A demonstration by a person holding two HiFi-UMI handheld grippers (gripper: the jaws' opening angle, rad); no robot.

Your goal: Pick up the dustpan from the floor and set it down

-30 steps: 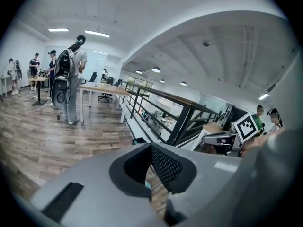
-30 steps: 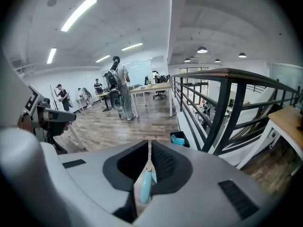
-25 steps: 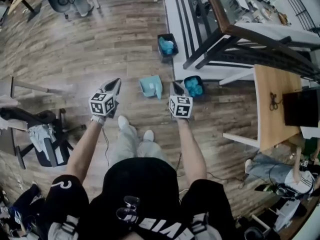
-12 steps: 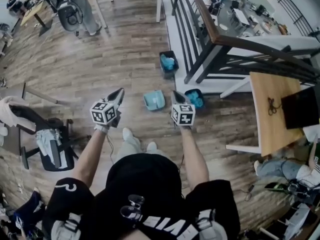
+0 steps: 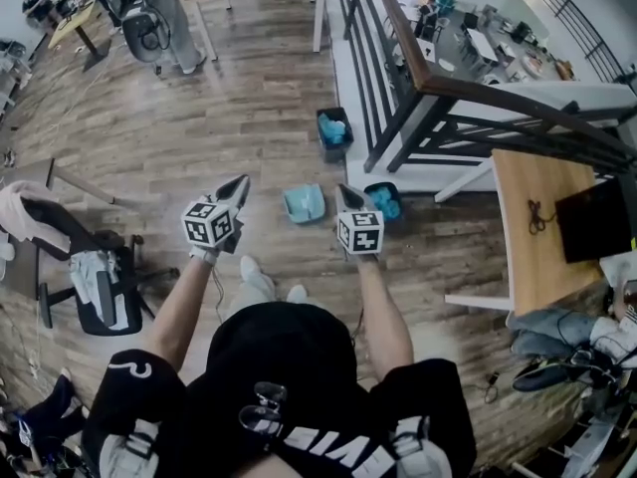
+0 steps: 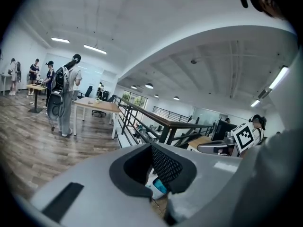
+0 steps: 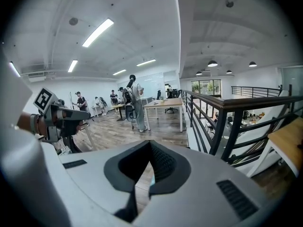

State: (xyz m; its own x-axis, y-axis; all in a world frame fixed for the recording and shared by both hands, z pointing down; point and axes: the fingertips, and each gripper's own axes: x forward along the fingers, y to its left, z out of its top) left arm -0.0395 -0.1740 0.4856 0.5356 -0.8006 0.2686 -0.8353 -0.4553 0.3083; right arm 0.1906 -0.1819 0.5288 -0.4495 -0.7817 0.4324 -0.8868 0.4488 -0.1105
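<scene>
The light-blue plastic dustpan [image 5: 305, 203] lay on the wooden floor [image 5: 199, 118] at 12 o'clock ahead of us. Our left gripper [image 5: 239, 183] and right gripper [image 5: 343, 190] hung at its 9 and 3 o'clock, fingers pressed together on nothing. We judged that closed fingers reaching down could merely shove the pan.

Head view: from high over the shoulders, facing steeply down, far from the brown wood-plank floor [image 5: 229, 98]. Both gripper views: from just behind own jaws, very near them, facing almost level across the room. Shared by all three: black metal railing with brown wooden handrail [image 5: 403, 28], at 1 o'clock in the head view, 3 o'clock in the right gripper view.
</scene>
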